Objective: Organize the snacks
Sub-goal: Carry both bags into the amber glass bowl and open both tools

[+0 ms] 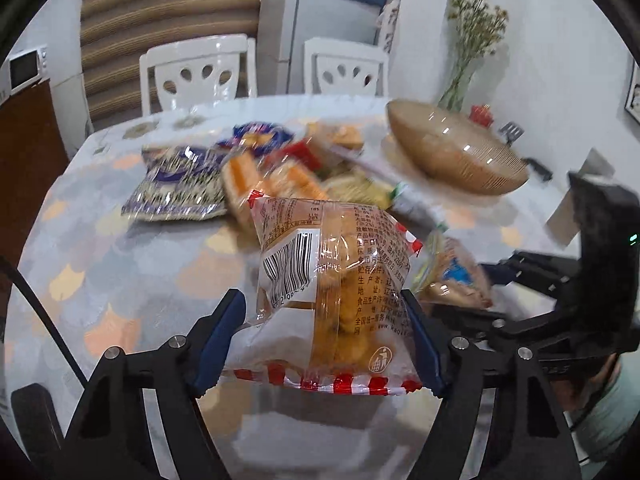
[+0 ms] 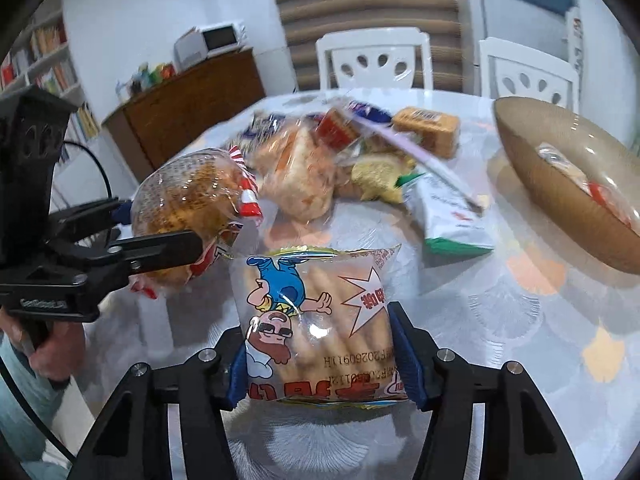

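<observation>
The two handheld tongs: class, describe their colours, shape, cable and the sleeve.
Both tongs, left and right, have black angular skeleton arms with silver bolt heads and blue pads. The left one carries a boxy black housing, white lettering and a thin black cable. The sleeve is pale teal.

left gripper (image 1: 324,320): black frame; blue pads; silver screws | right gripper (image 2: 320,356): same | sleeve (image 2: 20,392): pale teal

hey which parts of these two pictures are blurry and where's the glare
Left wrist view: the snack pile and brown bowl are smeared by motion blur, while the barcode packet in the left claw stays sharp. Right wrist view: the cartoon packet is crisp, with glare on its wrapper; the bowl is blurred.
</observation>
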Motion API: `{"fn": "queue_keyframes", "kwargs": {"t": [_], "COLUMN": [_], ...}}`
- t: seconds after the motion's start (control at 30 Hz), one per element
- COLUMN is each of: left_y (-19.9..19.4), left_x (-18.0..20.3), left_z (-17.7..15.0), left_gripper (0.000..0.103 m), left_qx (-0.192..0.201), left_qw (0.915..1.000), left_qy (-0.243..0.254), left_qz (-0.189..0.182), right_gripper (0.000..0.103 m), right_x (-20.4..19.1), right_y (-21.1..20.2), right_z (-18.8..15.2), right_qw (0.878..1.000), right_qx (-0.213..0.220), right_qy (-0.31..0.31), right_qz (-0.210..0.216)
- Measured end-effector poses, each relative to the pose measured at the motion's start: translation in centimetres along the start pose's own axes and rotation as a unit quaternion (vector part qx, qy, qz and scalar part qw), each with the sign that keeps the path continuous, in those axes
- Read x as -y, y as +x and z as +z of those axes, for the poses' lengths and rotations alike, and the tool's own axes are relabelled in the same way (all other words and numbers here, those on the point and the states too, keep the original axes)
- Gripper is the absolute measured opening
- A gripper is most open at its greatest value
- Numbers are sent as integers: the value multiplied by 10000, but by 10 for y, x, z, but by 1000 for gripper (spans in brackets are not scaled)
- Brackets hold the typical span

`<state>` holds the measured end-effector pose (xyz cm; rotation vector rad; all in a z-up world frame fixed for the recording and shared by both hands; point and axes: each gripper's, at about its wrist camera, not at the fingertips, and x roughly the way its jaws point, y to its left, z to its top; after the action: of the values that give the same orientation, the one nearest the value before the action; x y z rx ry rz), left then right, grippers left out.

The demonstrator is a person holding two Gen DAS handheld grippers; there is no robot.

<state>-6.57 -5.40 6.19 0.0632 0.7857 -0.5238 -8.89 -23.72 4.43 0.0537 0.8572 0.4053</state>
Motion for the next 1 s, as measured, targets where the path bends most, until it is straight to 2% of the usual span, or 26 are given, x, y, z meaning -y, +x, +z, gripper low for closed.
{"fn": "queue_keyframes", "kwargs": {"t": [0.1, 0.2, 0.3, 0.5, 0.6, 0.73, 1.0], "left_y": [-4, -5, 0, 20, 37, 68, 127], "left_x": [10, 26, 43, 77, 94, 116, 131], "left_z": [13, 29, 49, 93, 121, 157, 196], "left_gripper": [74, 74, 74, 75, 74, 75, 75], "left_qx": [76, 183, 222, 274, 295, 239, -75], "left_qw": [9999, 9996, 9988, 9960, 9945, 9933, 9935], "left_qy": [-7, 112, 258, 569, 743, 801, 637], "left_qz": [-98, -168, -348, -628, -682, -797, -943], "right_gripper": [58, 58, 58, 58, 58, 58, 58], "right_x": [9, 11, 17, 54, 77, 116, 181], "right_y": [-9, -27, -49, -87, -107, -123, -111], "right_z": [-1, 0, 8, 31, 45, 65, 79], "right_qw": [9993, 9992, 9986, 9922, 9843, 9669, 9477], "right_qx": [24, 169, 378, 738, 952, 1138, 884], "right_qy": [334, 354, 342, 697, 898, 1410, 2391], "right_qz": [145, 79, -136, -721, -1188, -1795, -1922]}}
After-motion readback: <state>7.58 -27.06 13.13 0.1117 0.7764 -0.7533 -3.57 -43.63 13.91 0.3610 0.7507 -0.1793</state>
